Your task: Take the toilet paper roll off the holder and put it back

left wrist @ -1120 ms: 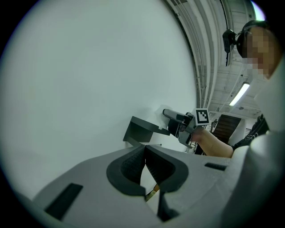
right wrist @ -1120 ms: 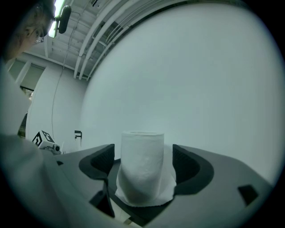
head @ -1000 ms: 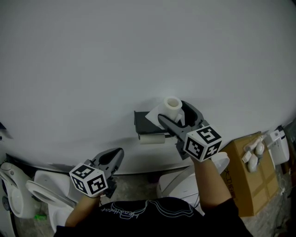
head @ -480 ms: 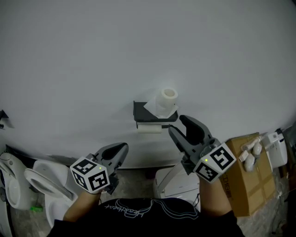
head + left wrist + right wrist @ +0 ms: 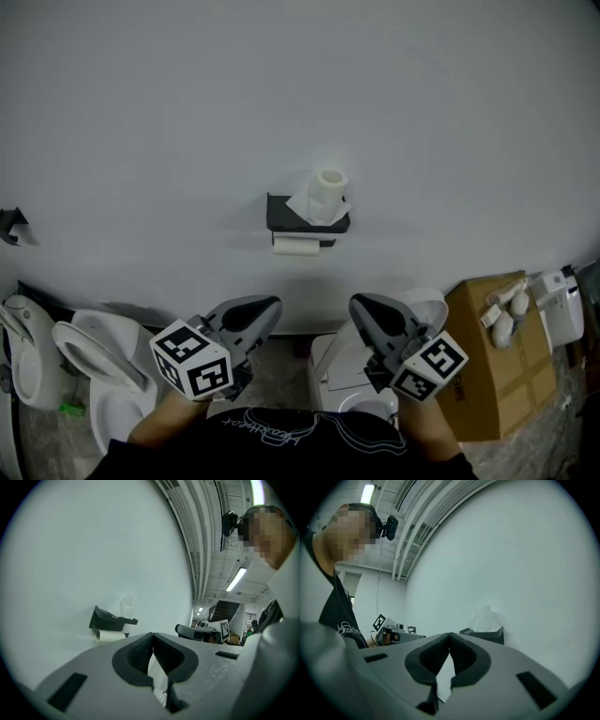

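Observation:
A white toilet paper roll (image 5: 326, 193) stands upright on the top shelf of a black wall holder (image 5: 281, 214), with a loose sheet hanging beside it. A second white roll (image 5: 296, 246) hangs on the bar under the shelf. Both grippers are pulled back from the wall, well below the holder. My left gripper (image 5: 269, 307) is shut and empty, and so is my right gripper (image 5: 361, 304). The left gripper view shows the holder (image 5: 107, 620) ahead at the left with the standing roll (image 5: 126, 605) faint above it. In the right gripper view the holder (image 5: 485, 634) carries the roll (image 5: 487, 618).
A white toilet (image 5: 89, 370) stands at the lower left and another toilet (image 5: 347, 366) is below the right gripper. A cardboard box (image 5: 492, 352) with white items on it sits at the right. The plain white wall (image 5: 300, 112) fills most of the view.
My right gripper let go of the upright roll, drew back down from the holder and closed. The roll stays standing on the shelf. The left gripper moved little.

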Action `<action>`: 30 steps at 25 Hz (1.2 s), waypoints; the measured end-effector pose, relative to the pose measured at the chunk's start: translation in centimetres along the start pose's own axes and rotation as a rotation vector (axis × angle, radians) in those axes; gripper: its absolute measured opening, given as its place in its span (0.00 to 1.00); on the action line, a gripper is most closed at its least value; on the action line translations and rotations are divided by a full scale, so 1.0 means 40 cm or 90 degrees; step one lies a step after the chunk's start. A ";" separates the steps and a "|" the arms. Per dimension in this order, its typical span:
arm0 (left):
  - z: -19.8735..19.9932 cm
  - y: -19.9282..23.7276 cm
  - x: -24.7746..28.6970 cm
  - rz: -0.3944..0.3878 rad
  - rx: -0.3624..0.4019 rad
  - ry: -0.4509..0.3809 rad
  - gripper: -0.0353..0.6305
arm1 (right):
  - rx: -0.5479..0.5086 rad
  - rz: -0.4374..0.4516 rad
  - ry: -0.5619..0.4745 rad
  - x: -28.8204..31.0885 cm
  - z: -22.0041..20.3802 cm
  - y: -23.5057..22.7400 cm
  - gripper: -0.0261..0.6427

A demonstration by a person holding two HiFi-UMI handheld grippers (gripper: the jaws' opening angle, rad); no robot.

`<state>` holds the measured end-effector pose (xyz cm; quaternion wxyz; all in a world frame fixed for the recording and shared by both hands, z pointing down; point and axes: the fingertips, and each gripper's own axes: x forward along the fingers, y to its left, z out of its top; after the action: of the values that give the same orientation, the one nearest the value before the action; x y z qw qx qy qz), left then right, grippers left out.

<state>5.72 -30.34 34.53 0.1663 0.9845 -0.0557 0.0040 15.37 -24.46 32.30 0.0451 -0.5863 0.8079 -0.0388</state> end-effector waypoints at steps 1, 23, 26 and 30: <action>-0.008 -0.014 0.001 -0.001 -0.001 0.005 0.06 | 0.011 0.000 0.003 -0.013 -0.013 0.004 0.05; -0.076 -0.131 0.000 -0.003 -0.009 0.041 0.06 | 0.079 0.035 0.045 -0.108 -0.138 0.060 0.04; -0.077 -0.134 0.004 -0.006 -0.007 0.044 0.06 | 0.076 0.031 0.043 -0.114 -0.137 0.057 0.05; -0.079 -0.134 0.016 -0.012 -0.008 0.047 0.06 | 0.085 0.027 0.048 -0.117 -0.141 0.051 0.05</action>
<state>6.99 -24.36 35.78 0.1746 0.9831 -0.0401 0.0386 14.23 -19.31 37.80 0.0547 -0.5628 0.8169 -0.1134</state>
